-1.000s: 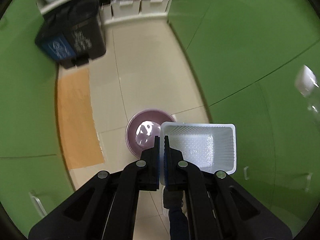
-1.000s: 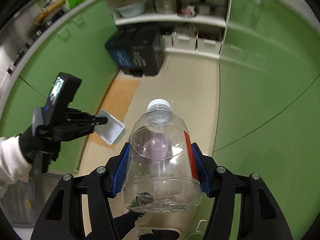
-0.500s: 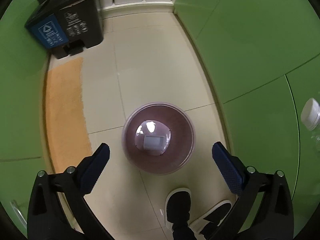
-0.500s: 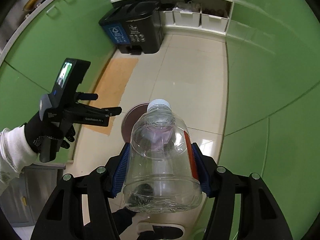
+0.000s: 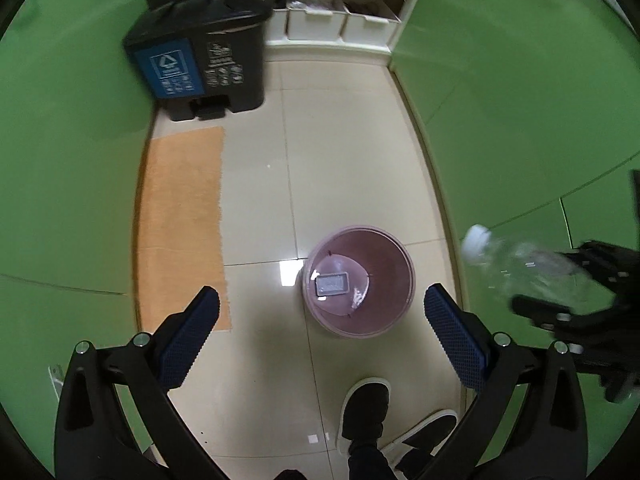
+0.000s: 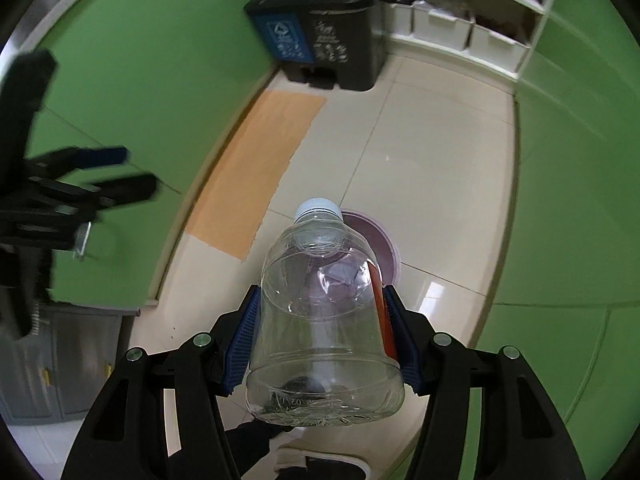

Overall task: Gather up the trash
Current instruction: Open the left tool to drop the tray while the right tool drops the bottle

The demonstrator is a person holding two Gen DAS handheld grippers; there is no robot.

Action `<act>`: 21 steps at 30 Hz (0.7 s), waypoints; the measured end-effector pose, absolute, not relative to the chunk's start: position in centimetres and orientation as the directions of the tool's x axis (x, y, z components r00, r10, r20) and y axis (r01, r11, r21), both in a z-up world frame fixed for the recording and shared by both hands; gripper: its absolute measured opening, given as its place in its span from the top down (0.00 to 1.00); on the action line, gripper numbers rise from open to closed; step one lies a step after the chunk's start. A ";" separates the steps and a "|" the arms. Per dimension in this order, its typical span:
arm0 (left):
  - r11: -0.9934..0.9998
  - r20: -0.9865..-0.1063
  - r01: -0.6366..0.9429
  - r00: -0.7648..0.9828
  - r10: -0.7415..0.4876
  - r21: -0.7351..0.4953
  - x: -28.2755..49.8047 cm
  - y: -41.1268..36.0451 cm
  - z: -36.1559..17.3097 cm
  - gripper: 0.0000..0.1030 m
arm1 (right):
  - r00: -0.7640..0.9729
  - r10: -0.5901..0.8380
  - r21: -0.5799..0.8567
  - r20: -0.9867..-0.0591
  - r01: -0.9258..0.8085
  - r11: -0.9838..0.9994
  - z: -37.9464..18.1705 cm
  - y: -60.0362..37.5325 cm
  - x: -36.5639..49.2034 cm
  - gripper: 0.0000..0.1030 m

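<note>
The left gripper (image 5: 320,328) hangs above the floor with its jaws spread wide and nothing between them; its blue ribbed pads (image 5: 188,338) frame the tiles below. Ahead of the jaws, slightly toward the right pad, stands a round pink wastebasket (image 5: 394,312), and a white plastic tray (image 5: 332,285) lies flat at its bottom. Beyond the left pad an orange floor mat (image 5: 180,224) runs along the green cabinet fronts (image 5: 68,160). Farther ahead a black pedal bin (image 5: 200,68) with a blue recycling label stands by the white shelf (image 5: 340,28) holding white storage boxes. Behind the jaws, near the lower edge, the person's dark shoes (image 5: 366,408) rest on the tiles.

The right gripper (image 6: 322,340) is clamped on a clear plastic bottle (image 6: 320,320), its blue pads (image 6: 242,344) pressing the bottle's two sides. The bottle has a white cap (image 6: 318,206) pointing forward away from the jaws, and a strip of red label runs down the side against the right pad. The wastebasket (image 6: 386,248) shows just past the cap, partly hidden by the bottle. From the left wrist view, the same bottle (image 5: 520,264) appears blurred out to the right of the jaws, its cap nearest the basket. From the right wrist view, the left gripper (image 6: 120,172) sits blurred far to the left of the jaws.
</note>
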State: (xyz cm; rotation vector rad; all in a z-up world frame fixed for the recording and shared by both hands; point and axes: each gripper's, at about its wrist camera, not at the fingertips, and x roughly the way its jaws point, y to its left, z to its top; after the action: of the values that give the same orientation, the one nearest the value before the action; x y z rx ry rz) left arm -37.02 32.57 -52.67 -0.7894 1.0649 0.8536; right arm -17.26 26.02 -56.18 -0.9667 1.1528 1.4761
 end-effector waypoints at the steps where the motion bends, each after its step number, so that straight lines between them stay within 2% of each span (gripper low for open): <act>1: 0.446 -0.947 -0.885 0.245 0.206 -0.132 -37.5 32.7 -52.6 0.03 | -0.195 0.216 0.185 -0.957 -0.981 -0.066 -56.8 26.3 -17.4 0.43; 4: 0.421 -0.946 -0.898 0.237 0.220 -0.127 -38.9 32.7 -52.5 0.03 | -0.193 0.201 0.179 -0.960 -0.980 -0.087 -58.7 27.5 -18.2 0.42; 5: 0.414 -0.946 -0.902 0.235 0.224 -0.126 -39.3 32.7 -52.5 0.03 | -0.191 0.195 0.175 -0.962 -0.980 -0.092 -59.2 27.8 -18.4 0.33; 6: 0.406 -0.946 -0.905 0.232 0.229 -0.124 -39.6 32.7 -52.4 0.03 | -0.193 0.195 0.177 -0.962 -0.980 -0.095 -59.6 27.9 -18.5 0.17; 7: 0.401 -0.946 -0.908 0.229 0.231 -0.122 -39.8 32.5 -52.2 0.03 | -0.189 0.205 0.173 -0.960 -0.980 -0.094 -59.7 28.0 -18.5 0.13; 16: 0.382 -0.945 -0.913 0.240 0.221 -0.142 -38.9 31.7 -50.4 0.03 | -0.150 0.199 0.140 -0.968 -0.988 -0.062 -57.9 27.3 -16.9 0.10; 21: 0.413 -0.942 -0.900 0.249 0.226 -0.139 -36.6 30.7 -46.8 0.03 | -0.140 0.234 0.141 -0.962 -0.990 -0.014 -53.1 26.0 -15.0 0.10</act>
State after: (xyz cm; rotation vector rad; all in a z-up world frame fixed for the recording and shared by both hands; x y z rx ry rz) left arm -36.56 30.65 -46.80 -0.8103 1.0316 0.8935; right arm -15.01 26.00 -53.09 -0.9591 1.1331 1.4126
